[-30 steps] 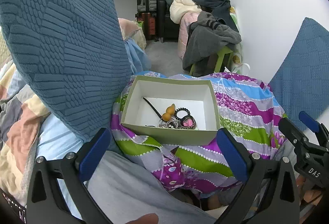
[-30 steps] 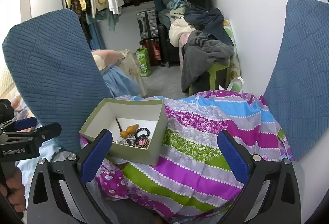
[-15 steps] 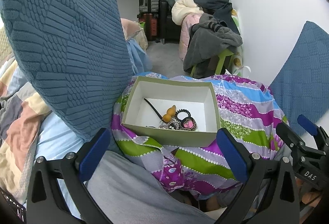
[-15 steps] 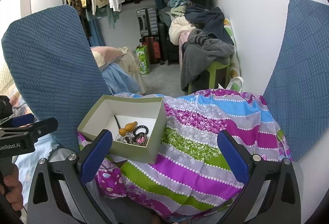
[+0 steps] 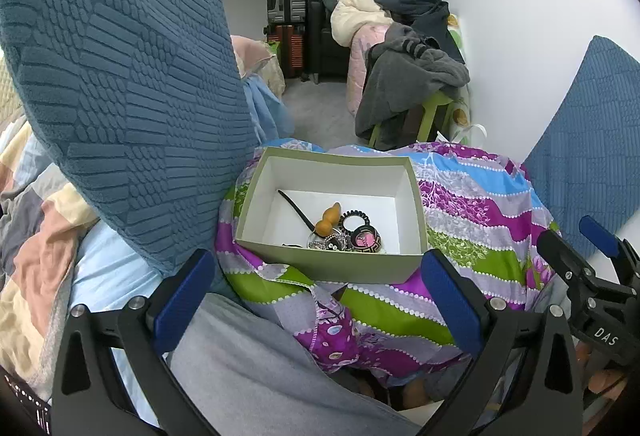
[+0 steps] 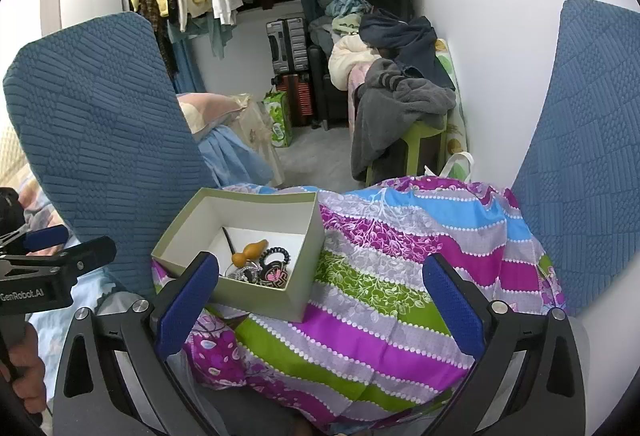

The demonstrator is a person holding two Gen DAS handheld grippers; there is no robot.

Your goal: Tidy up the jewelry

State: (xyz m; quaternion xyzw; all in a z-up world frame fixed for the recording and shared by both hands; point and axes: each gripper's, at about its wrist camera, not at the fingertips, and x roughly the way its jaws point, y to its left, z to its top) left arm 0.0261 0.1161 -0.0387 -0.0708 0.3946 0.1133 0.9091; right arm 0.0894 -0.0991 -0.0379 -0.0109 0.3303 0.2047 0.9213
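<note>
Resting on the striped cloth (image 6: pixel 384 292), the box (image 5: pixel 332 260) keeps the jewelry (image 5: pixel 344 234) heaped in its near right corner; both grippers (image 5: pixel 316 296) (image 6: pixel 320 300) hover short, jaws spread, empty.

box (image 5: pixel 332 264) wall perhaps hiding jewelry (image 5: pixel 344 236)

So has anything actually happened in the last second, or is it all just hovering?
Hardly anything. Both views drift slightly, so the hand-held grippers shifted a touch. The left gripper and right gripper remain open and empty. The box and the jewelry inside lie as before on the striped cloth.
</note>
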